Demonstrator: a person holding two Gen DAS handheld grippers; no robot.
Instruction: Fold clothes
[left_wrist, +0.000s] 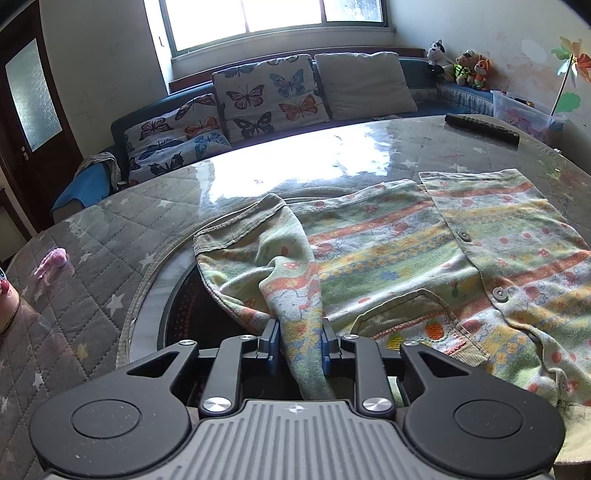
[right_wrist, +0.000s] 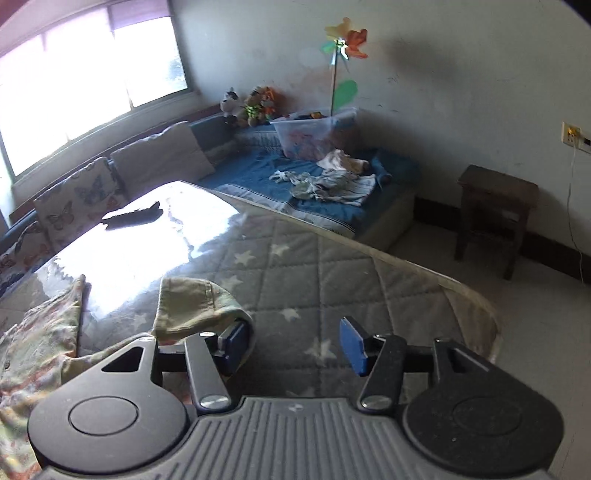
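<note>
Cardigan (left_wrist: 424, 258) on table (left_wrist: 110, 236), remote (left_wrist: 482, 123) behind.

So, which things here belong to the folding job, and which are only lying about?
Job:
- patterned cardigan, sleeve pinched in the left gripper
- right gripper, open, beside the other sleeve's cuff

Lying about:
- remote control
- small pink toy
- plush toys
- loose clothes on the sofa

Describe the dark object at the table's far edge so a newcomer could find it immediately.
Start at the big round table with its glossy star-quilted cover, then look past the striped cardigan toward the sofa. The remote control lies there alone: long, flat and black, the only dark bar on the table.
</note>
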